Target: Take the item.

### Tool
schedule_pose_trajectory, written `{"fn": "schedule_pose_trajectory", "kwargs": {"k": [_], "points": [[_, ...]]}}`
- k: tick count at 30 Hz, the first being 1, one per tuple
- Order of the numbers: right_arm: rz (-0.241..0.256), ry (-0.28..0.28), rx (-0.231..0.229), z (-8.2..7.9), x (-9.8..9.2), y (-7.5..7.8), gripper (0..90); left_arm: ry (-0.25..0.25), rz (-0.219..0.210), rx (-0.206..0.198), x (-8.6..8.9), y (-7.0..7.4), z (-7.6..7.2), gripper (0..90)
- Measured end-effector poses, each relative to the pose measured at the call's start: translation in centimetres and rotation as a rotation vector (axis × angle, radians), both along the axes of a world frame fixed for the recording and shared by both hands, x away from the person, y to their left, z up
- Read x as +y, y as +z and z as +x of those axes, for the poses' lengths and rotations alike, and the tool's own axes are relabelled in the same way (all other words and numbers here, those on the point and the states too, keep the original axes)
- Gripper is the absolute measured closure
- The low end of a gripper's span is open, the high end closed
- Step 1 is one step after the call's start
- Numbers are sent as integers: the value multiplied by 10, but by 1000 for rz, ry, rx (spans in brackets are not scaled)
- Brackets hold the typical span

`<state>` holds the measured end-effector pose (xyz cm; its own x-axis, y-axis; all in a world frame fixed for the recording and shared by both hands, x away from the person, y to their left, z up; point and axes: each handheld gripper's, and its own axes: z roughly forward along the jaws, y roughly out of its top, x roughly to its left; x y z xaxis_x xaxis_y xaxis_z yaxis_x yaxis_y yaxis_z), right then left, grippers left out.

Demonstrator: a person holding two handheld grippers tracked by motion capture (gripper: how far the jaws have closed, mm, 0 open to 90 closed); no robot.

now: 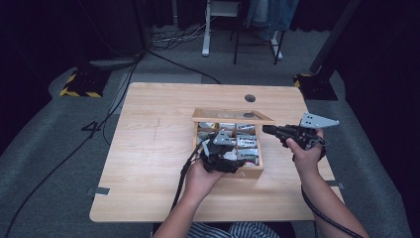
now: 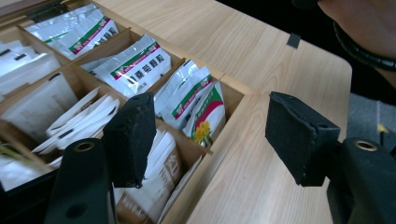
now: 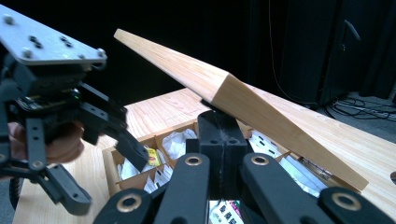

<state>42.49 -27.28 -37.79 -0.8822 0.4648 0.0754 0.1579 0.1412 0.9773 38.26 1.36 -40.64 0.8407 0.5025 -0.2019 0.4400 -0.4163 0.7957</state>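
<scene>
High view: a wooden table (image 1: 148,158) is seen from above, with a black cable (image 1: 74,148) running off its left edge onto the grey floor. Near the table's middle stands a wooden box (image 1: 250,172) divided into compartments, and its lid (image 1: 233,116) is raised at the far side. The left gripper (image 1: 225,144) is held over the near left part of the box, the left hand (image 1: 200,178) coming in from below. To the right, the right gripper (image 1: 270,130) is held by the right hand (image 1: 304,151) at the right end of the lid.

Left gripper view: the left gripper (image 2: 210,140) is seen with its jaws spread wide and nothing between them. One jaw hangs over a compartment, the other over bare table beside the box wall (image 2: 224,140). White sachets (image 2: 135,65) with red and green bands are stacked in the compartments, and one sachet with a yellow flower (image 2: 205,123) stands in the corner compartment.

Right gripper view: the right gripper (image 3: 223,133) is seen with its jaws pressed together just under the lid (image 3: 261,112), which is tilted up over the open box. Whether the lid's edge is pinched or only propped from below cannot be told. The left gripper (image 3: 100,161) is seen at the left, open over the compartments.
</scene>
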Motion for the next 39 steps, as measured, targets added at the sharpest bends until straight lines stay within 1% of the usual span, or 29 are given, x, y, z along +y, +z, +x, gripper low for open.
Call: {"fn": "schedule_pose_trajectory", "kwargs": {"k": [2,3,6,7,8,10,11,13,14,15,18,19,20,21,22,23,24,25,27,29,30,31,34,35,37,39], "points": [[-1,0,0,0,0,0,900,-3,-5,7,-2,-2,2,343],[-2,0,1,0,0,0,900,-1,-9,18,-5,-4,5,345],[-1,0,1,0,0,0,900,-8,-7,27,-8,-6,9,361],[-1,0,2,0,0,0,900,-6,-2,33,-12,-8,12,366],[-1,0,2,0,0,0,900,-6,-2,33,-12,-8,12,371],[0,1,2,0,0,0,900,-9,12,40,-16,-10,15,377],[-1,1,3,0,0,0,900,-14,31,36,-21,-13,18,386],[-1,3,3,0,0,0,900,-17,32,58,-25,-15,21,393],[-1,3,3,0,0,0,900,-17,32,58,-25,-15,21,399],[-1,3,3,0,0,0,900,-22,34,68,-27,-17,22,399],[1,8,3,1,-1,0,900,-23,56,83,-32,-19,24,441],[2,9,4,1,-1,-1,900,-29,61,76,-32,-19,24,466],[2,10,5,1,-1,-1,900,-40,58,76,-33,-19,24,498],[3,11,6,1,-1,-1,900,-50,63,76,-33,-18,23,562],[3,11,6,1,-1,-1,900,-48,77,76,-34,-19,24,562],[5,11,8,1,-1,-1,900,-54,96,77,-35,-19,24,637],[5,11,8,1,-1,-1,900,-54,96,77,-35,-19,24,679],[6,12,9,1,-1,-1,900,-55,98,80,-35,-20,24,679],[6,12,8,1,-1,-1,900,-57,109,89,-36,-21,24,738],[7,13,8,1,-1,-1,900,-58,133,107,-38,-22,25,749],[7,13,8,1,-1,-1,900,-58,133,107,-38,-22,25,753],[7,13,8,1,-1,-1,900,-61,147,110,-38,-23,26,753],[6,13,8,1,-1,-1,900,-59,169,125,-40,-25,27,770],[4,15,9,1,-1,-1,900,-52,170,130,-41,-26,27,779],[3,16,8,1,-1,-1,900,-51,160,137,-41,-27,28,779],[4,16,8,1,-1,-1,900,-51,165,141,-42,-27,28,784]]}}
